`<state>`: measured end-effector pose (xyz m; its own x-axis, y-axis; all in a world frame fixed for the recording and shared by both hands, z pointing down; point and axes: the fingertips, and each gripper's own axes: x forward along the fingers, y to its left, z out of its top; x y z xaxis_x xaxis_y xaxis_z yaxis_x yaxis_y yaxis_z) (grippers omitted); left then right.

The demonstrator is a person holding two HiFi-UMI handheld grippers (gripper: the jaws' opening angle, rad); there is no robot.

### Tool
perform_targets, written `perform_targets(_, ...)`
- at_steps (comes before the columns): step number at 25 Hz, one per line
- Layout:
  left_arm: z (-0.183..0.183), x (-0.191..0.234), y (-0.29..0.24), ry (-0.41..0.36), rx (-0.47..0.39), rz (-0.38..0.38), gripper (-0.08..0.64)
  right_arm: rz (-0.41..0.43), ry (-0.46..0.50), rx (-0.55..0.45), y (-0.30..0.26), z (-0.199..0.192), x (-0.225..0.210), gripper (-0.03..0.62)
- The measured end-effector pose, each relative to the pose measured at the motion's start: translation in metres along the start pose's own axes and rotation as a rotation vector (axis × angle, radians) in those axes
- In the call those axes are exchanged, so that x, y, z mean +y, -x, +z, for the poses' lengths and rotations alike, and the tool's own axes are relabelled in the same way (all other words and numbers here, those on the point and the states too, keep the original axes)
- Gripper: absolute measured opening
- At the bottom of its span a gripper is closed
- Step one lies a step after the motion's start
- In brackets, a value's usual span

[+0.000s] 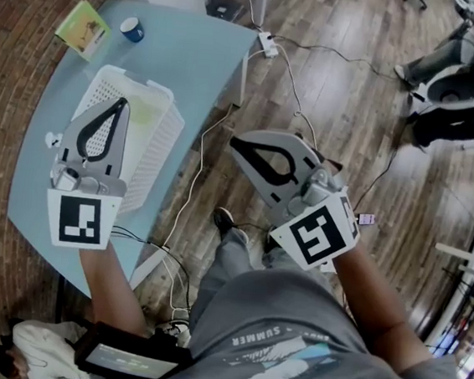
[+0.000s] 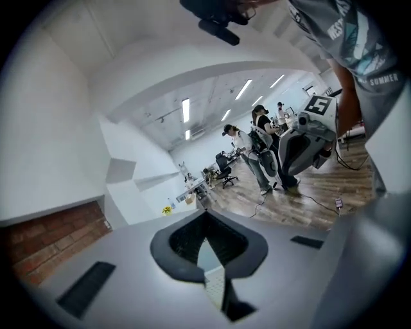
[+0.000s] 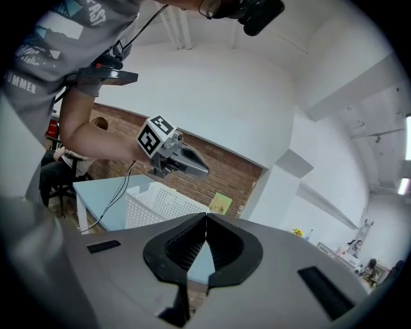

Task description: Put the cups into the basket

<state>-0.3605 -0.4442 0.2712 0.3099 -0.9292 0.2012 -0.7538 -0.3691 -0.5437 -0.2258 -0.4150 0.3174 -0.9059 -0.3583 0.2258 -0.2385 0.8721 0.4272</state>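
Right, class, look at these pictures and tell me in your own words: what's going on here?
A person holds a hand-held gripper in each hand. The left hand-held gripper is shut and empty, held above the white basket on the light blue table. The right hand-held gripper is also shut and empty, off to the side over the wooden floor. A blue cup stands on the table beyond the basket, beside a green booklet, not yet in the basket.
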Motion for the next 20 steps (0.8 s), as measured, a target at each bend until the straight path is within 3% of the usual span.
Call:
perform_targets(2,0.014,-0.016,0.004,-0.120,0.032,-0.007,0.000,-0.004,0.012,-0.004,0.009,0.003,0.000,0.011)
perform_targets(4,0.027,-0.035,0.007,-0.161,0.047,-0.015,0.000,-0.006,0.018,-0.010,0.021,0.006,-0.001,0.011)
perform_targets(20,0.139,-0.163,0.009,-0.148,-0.014,-0.054,0.000,-0.035,0.082,-0.040,0.140,0.010,-0.016,0.009)
